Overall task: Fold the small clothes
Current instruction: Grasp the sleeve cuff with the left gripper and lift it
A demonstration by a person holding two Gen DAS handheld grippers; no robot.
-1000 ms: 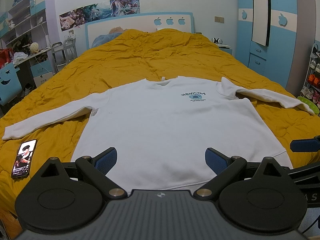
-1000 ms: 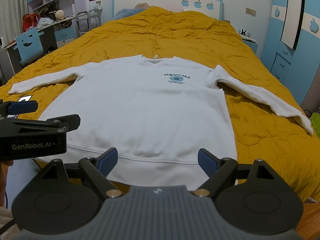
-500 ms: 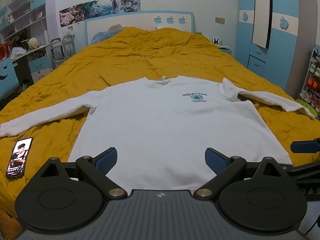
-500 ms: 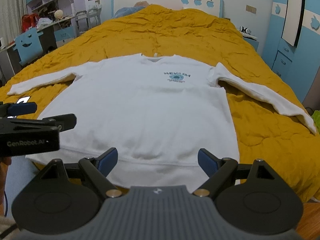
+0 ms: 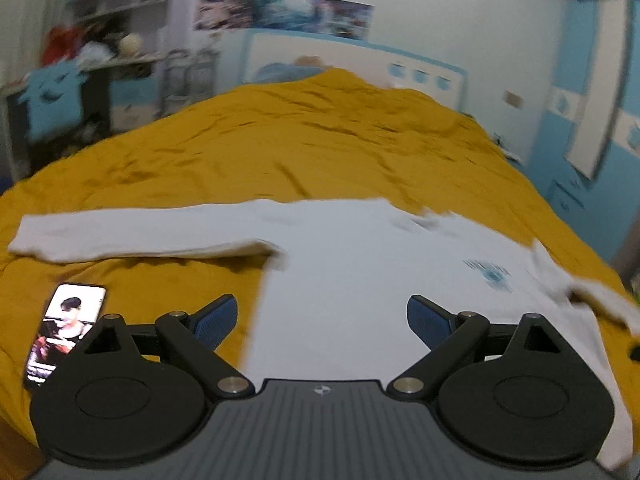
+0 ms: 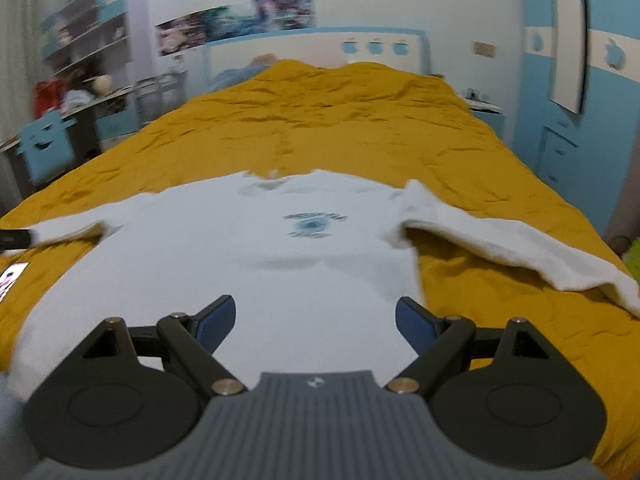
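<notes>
A white long-sleeved sweatshirt (image 5: 360, 280) (image 6: 256, 264) with a small blue chest print lies flat, front up, on the mustard bedspread (image 5: 304, 148), both sleeves spread out. My left gripper (image 5: 322, 316) hangs open above the shirt's left side, near the armpit below the left sleeve (image 5: 132, 234). Over the lower body of the shirt my right gripper (image 6: 316, 316) is open, with the right sleeve (image 6: 512, 248) off to its right. Neither holds anything. Both views are blurred by motion.
A phone (image 5: 64, 332) with a lit screen lies on the bedspread left of the shirt, close to the left gripper; its corner (image 6: 10, 276) shows in the right wrist view. Desk and shelves (image 5: 80, 80) stand left of the bed, blue wardrobe (image 6: 580, 120) right.
Both grippers have moved forward over the shirt. The left one has swung toward the left sleeve and phone. Both stay open.
</notes>
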